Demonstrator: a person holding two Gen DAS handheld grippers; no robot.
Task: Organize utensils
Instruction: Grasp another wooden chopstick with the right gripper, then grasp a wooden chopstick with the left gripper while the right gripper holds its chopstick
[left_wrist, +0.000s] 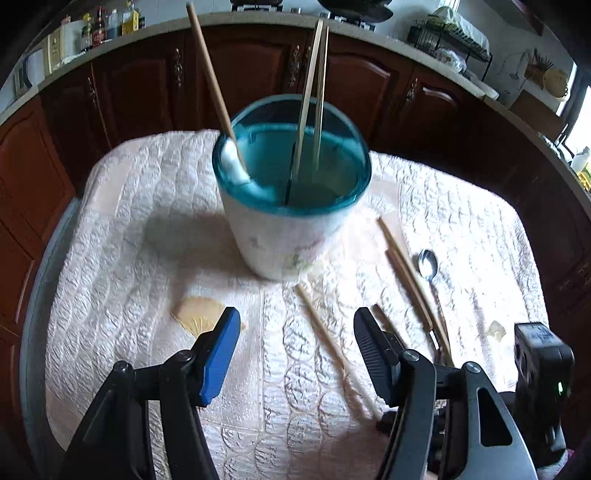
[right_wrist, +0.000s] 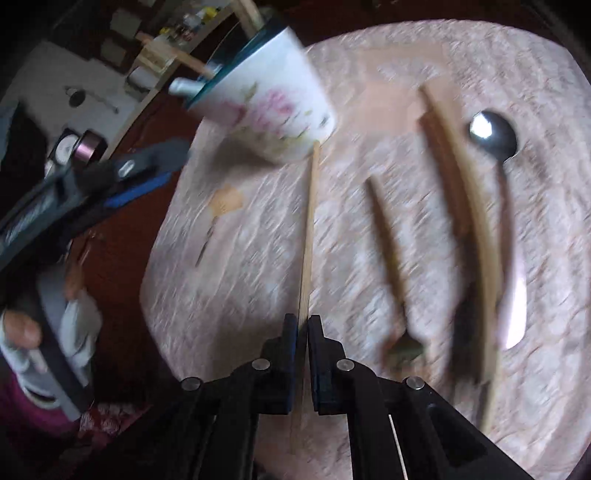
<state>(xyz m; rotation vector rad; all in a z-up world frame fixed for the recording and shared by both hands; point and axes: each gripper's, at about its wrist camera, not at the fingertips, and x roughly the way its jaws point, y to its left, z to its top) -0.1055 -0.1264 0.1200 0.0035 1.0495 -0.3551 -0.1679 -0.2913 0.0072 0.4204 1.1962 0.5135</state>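
Wooden chopstick (right_wrist: 309, 236) is lying near-to-far on the quilted surface (right_wrist: 369, 258), light, stiff, thin, prone to rolling; right gripper (right_wrist: 303, 328) jaws are pinching its near end, narrow. Left gripper (left_wrist: 295, 332) is hovering wide, holding nothing. Holder cup (left_wrist: 291, 206) is standing farther back.

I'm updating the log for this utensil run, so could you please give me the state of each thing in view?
Utensil holder: upright, three chopsticks inside.
Left gripper: open, empty.
Right gripper: shut on a light chopstick.
Spoon: flat on the cloth.
Other chopsticks: flat on the cloth.
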